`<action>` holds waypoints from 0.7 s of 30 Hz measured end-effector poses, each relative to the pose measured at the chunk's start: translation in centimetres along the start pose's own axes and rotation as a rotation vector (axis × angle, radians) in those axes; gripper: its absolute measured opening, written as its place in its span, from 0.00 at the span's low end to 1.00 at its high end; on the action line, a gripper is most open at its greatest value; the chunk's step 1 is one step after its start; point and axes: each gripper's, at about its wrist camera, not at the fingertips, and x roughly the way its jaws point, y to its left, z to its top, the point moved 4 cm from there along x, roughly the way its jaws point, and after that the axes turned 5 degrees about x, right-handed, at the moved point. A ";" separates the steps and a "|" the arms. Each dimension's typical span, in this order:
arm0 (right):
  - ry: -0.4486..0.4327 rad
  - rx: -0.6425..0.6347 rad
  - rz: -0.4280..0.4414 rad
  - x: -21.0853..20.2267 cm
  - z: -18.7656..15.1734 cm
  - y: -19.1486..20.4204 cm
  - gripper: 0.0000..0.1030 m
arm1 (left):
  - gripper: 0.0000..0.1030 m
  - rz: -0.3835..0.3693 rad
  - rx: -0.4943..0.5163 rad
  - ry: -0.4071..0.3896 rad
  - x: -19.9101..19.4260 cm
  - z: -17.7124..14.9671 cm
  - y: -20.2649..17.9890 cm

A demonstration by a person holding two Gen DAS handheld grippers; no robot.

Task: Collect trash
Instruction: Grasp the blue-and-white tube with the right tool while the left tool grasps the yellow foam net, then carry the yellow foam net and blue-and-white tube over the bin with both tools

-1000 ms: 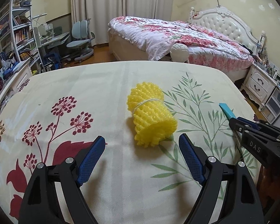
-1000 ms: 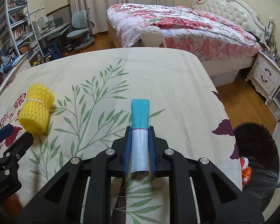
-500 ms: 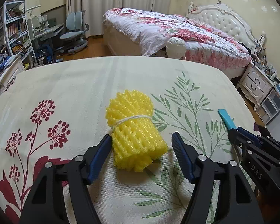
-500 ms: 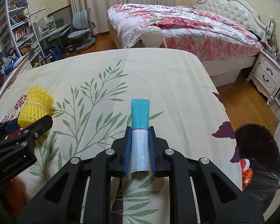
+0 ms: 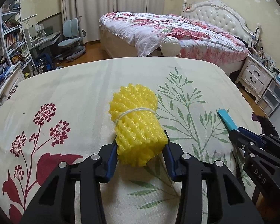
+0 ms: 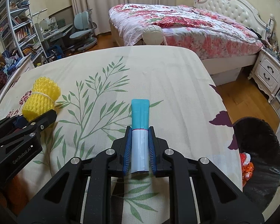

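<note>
the left gripper (image 5: 140,155) has now closed its blue pads onto the near end of the yellow foam net bundle (image 5: 136,125), where a second ago it stood wide open short of it. the bundle lies on the floral worktop (image 5: 80,85). right of the bundle, the right gripper (image 6: 139,149) still clamps the teal-and-white tube (image 6: 140,128), unmoved, with the black trash bin (image 6: 259,158) further right.

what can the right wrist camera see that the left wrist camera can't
Only the right wrist view shows the black trash bin beside the table, with orange trash inside. Only the left wrist view shows the left tool closed around the yellow foam net. Both show the net, the floral tablecloth and the teal-and-white tube in the right tool.
</note>
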 end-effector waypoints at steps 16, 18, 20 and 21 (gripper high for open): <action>-0.008 0.020 0.010 -4.1 -4.2 -0.4 0.17 | 0.42 -0.027 0.028 -0.012 -2.9 -2.8 -2.5; -0.012 0.023 0.009 -4.6 -4.6 -0.5 0.17 | 0.42 -0.028 0.032 -0.016 -3.4 -3.2 -2.9; -0.017 0.026 0.010 -5.3 -5.1 -0.7 0.17 | 0.42 -0.030 0.036 -0.019 -3.7 -3.6 -3.2; -0.019 0.027 0.009 -5.5 -5.3 -0.8 0.17 | 0.42 -0.031 0.037 -0.020 -3.9 -3.7 -3.4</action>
